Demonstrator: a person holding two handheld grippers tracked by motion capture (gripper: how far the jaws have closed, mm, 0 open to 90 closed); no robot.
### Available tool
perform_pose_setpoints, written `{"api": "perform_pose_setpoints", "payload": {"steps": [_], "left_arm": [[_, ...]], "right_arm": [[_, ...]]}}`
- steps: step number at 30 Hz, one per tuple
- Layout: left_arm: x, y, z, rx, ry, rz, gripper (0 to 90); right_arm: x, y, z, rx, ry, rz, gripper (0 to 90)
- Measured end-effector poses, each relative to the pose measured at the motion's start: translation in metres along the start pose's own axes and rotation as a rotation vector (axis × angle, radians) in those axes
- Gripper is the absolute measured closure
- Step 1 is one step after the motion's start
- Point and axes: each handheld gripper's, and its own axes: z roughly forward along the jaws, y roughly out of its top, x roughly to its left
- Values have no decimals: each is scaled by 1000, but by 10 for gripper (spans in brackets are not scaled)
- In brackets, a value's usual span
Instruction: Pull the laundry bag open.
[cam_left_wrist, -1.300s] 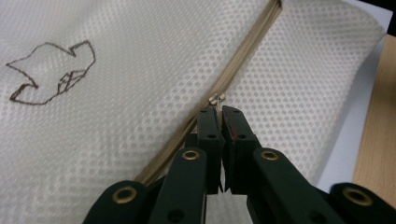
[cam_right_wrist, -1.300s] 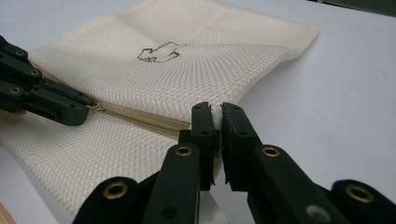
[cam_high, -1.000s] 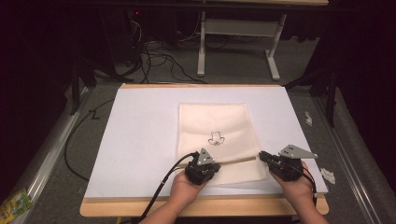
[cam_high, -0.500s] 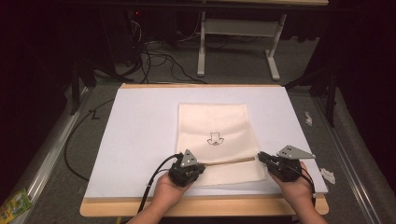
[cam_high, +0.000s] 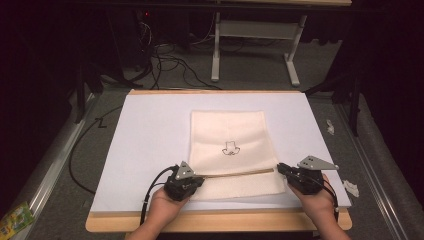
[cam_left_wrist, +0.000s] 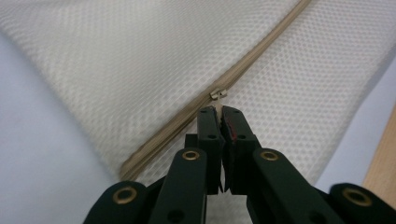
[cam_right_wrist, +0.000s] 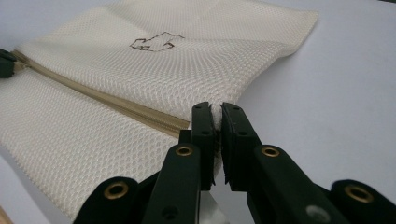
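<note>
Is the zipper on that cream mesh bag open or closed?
Mostly closed, it seems: the zipper slider sits near the left end, and its tan tape looks joined across the mesh bag.

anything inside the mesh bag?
Cannot tell. The mesh bag lies flat on the white mat, zipper looking closed, with no bulge; its weave hides any contents.

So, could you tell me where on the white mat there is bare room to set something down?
The white mat is bare left of the mesh bag, and again in a strip between the bag and the mat's right edge, and along the far edge. The near edge is crowded: the left gripper and right gripper both pinch the bag at its zipper.
</note>
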Motion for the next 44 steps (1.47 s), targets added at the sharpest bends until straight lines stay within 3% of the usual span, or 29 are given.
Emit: {"api": "perform_pose_setpoints", "payload": {"steps": [3, 10, 12, 13, 14, 15, 20, 24, 26, 29, 31, 32, 33, 34, 35, 36, 38, 44], "left_arm": [[6, -4, -4, 13, 15, -4, 873], [21, -15, -18, 16, 6, -69, 874], [24, -16, -21, 15, 12, -81, 873], [31, -21, -24, 3, -2, -116, 874], [31, -21, -24, 3, -2, -116, 873], [34, -23, -26, -13, -24, -144, 873], [32, -24, -21, 9, -27, -118, 873], [32, -27, -20, 4, -50, -102, 862], [31, -27, -20, -9, -44, -86, 722], [30, -23, -25, -62, 15, -67, 532], [32, -19, -35, -122, 106, -50, 431], [32, -19, -35, -122, 106, -50, 390], [37, -18, -47, -194, 203, -42, 355], [37, -18, -47, -194, 203, -42, 330], [42, -19, -56, -231, 265, -40, 306], [46, -20, -60, -228, 298, -34, 270], [51, -23, -63, -214, 321, -39, 225], [57, -25, -66, -230, 312, -66, 214]], "right_arm": [[0, 0, 1, -1, -7, -4, 857], [-2, -3, 2, 13, -14, 4, 857], [-4, -4, 2, 17, -35, 1, 857], [-7, -4, 2, 20, -41, 16, 857], [-10, -6, 2, 19, -38, 30, 857], [-13, -7, 3, 19, -34, 44, 857], [-14, -7, 2, 19, -47, 45, 856], [-15, -12, 1, 9, -22, 35, 827], [-17, -14, 1, 0, -6, 40, 733], [-22, -15, -4, -41, -13, 65, 544], [-27, -16, -7, -61, -43, 70, 425], [-27, -16, -7, -61, -43, 70, 425], [-34, -17, -12, -78, -82, 83, 334], [-34, -17, -12, -78, -82, 83, 334], [-43, -19, -18, -83, -116, 87, 291], [-47, -20, -20, -82, -134, 86, 273], [-55, -24, -24, -79, -154, 104, 260], [-62, -27, -25, -75, -178, 118, 250]]}}
